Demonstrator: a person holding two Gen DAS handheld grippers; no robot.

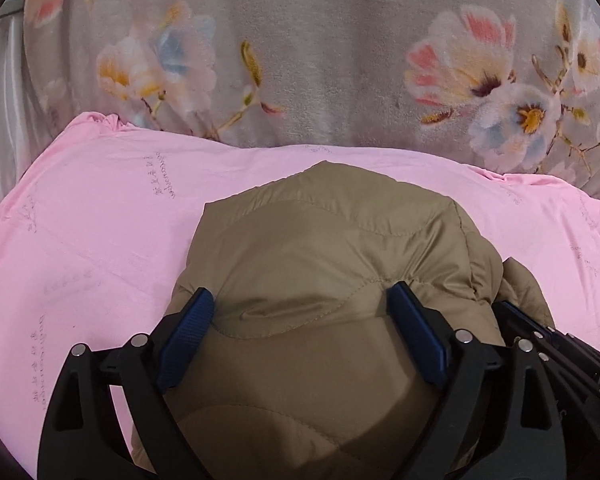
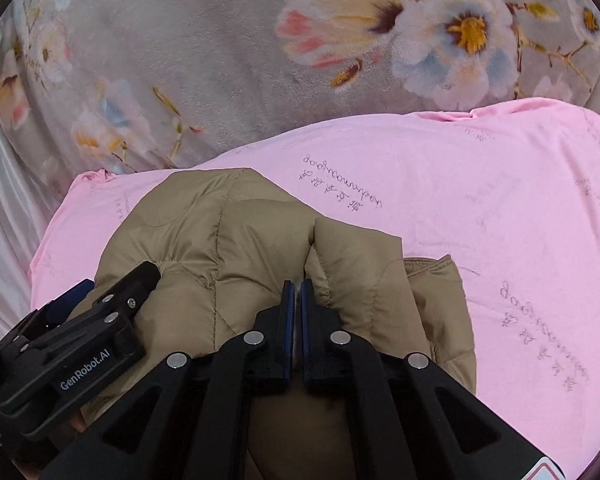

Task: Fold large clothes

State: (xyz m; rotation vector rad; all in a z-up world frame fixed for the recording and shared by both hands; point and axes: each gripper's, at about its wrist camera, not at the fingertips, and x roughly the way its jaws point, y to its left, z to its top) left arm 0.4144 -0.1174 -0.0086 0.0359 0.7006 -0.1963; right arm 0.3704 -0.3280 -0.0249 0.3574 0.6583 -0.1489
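A tan quilted puffer jacket (image 1: pixel 324 248) lies bunched in a mound on a pink sheet (image 1: pixel 100 216). My left gripper (image 1: pixel 300 304) is open, its blue pads (image 1: pixel 188 332) pressed on top of the jacket on either side of a quilted panel. In the right wrist view the same jacket (image 2: pixel 228 232) fills the middle, and my right gripper (image 2: pixel 297 286) is shut on a fold of its fabric. The left gripper (image 2: pixel 100 312) also shows at the lower left of that view, resting on the jacket.
A grey plush blanket with a flower print (image 1: pixel 332 60) covers the surface beyond the pink sheet (image 2: pixel 480 208). A pale curtain (image 1: pixel 0 92) hangs at the left edge. The right gripper's black body (image 1: pixel 560 344) sits close beside the left one.
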